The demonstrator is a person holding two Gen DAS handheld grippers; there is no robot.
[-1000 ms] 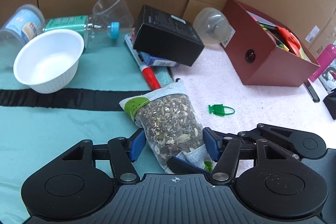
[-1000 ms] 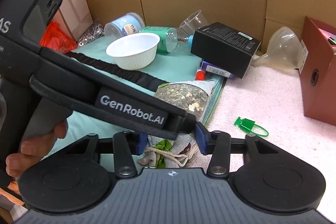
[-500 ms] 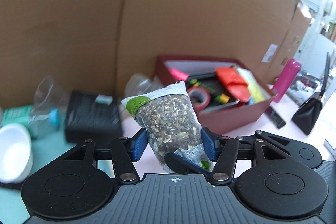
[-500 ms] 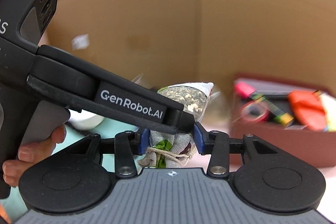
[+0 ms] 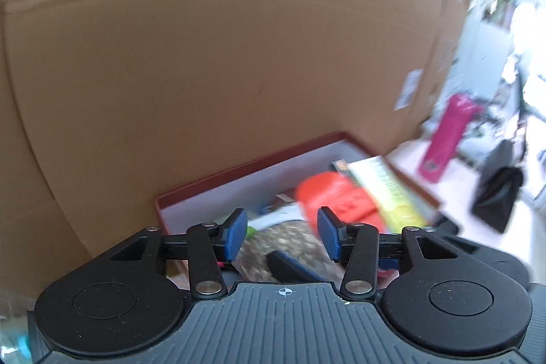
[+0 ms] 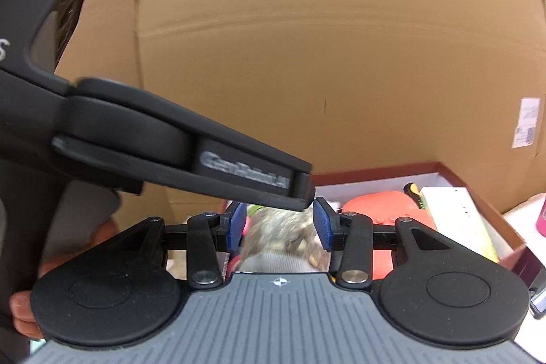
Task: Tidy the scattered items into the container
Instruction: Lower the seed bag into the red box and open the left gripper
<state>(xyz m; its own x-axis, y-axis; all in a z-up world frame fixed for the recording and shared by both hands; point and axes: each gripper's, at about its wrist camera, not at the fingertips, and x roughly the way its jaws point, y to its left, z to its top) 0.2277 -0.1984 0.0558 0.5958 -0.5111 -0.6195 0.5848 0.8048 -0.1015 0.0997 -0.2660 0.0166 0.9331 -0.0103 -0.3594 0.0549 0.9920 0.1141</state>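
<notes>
The dark red box with a white inside stands against the cardboard wall, below both grippers; it also shows in the right wrist view. The bag of dried herbs lies blurred in the box, below and between the blue pads of my left gripper, whose jaws stand apart. My right gripper is just above the same bag, jaws also apart. The left gripper's black body crosses the right wrist view from the left.
In the box lie an orange-red item and a white-and-yellow booklet. A tall cardboard wall rises right behind the box. A pink bottle and a black bag stand to the right.
Both grippers carried the herb bag from the table up over the red box. Both have opened, and the bag has dropped from between the pads into the box.
</notes>
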